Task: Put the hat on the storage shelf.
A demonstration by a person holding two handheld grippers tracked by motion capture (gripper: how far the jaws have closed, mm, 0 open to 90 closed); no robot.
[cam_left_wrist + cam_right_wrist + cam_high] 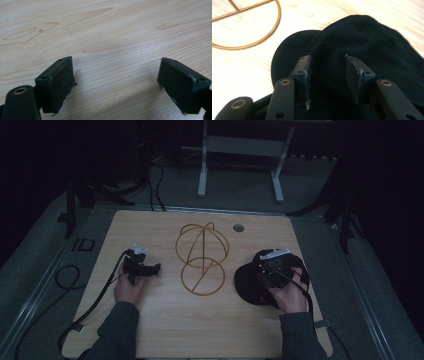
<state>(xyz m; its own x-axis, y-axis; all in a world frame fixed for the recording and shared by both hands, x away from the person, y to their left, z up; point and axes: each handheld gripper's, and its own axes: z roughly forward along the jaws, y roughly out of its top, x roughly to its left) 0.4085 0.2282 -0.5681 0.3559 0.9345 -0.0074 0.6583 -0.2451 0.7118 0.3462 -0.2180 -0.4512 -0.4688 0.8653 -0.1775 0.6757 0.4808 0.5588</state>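
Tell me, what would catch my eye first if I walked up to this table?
Probably the golden wire stand, hoops forming a dome over a flat ring, in the middle of the wooden table. To its right lies a black cap, with the right gripper right over its crown, jaws apart with cap fabric between them. On the left, the left gripper hangs open above bare wood.

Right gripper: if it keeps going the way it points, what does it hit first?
The black cap. The right gripper points down onto its crown, jaws open and apart with fabric right ahead between them. Whether the pads already touch the cloth is unclear. The gold wire stand lies off to the side.
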